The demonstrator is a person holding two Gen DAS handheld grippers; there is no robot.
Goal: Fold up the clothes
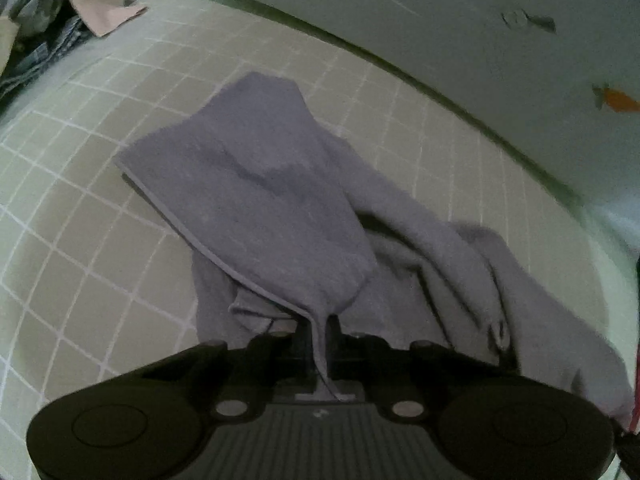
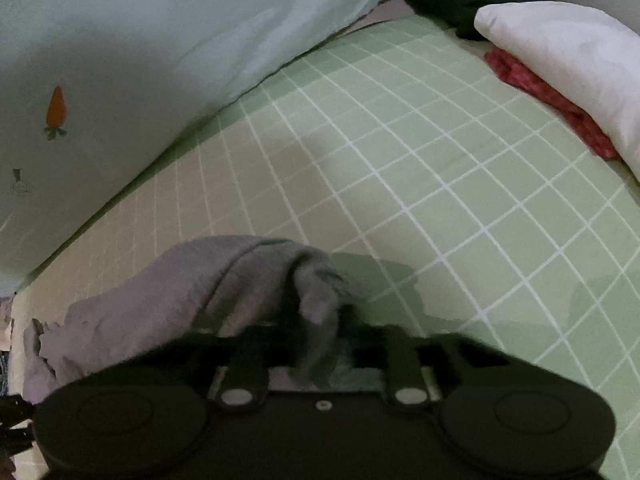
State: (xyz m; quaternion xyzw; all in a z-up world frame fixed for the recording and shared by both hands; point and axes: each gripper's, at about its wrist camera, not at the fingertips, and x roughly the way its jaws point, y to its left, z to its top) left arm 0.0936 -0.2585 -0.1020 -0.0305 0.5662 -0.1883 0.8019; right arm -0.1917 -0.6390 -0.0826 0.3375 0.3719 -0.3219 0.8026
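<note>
Black and wide, the left gripper (image 1: pixel 320 344) fills the bottom of the left wrist view, its jaws pressed together on a hemmed corner of a grey terry-cloth garment (image 1: pixel 272 200). That pinched corner runs as a narrow strip straight down between the jaws. Beyond them the grey cloth spreads forward and up as a broad, lifted sheet, its stitched edge slanting off to the left. More of it trails in loose folds to the right, reaching the right edge of the view.

Under the cloth lies a pale green bedsheet with a white grid pattern (image 1: pixel 88 208). Along its far side sits a pale blue pillow printed with a small orange carrot (image 1: pixel 618 100). A beige cloth (image 1: pixel 106 0) lies at the top left corner, beside some dark striped fabric.

From the right wrist view, the right gripper (image 2: pixel 320 344) is also closed, pinching a bunched fold of the same grey garment (image 2: pixel 192 280). The cloth humps up just ahead of the jaws and drapes away to the left, resting on the green sheet (image 2: pixel 440 160). At the far right, well apart from the garment, a folded white cloth (image 2: pixel 568 52) lies on top of a red patterned cloth (image 2: pixel 548 96).
</note>
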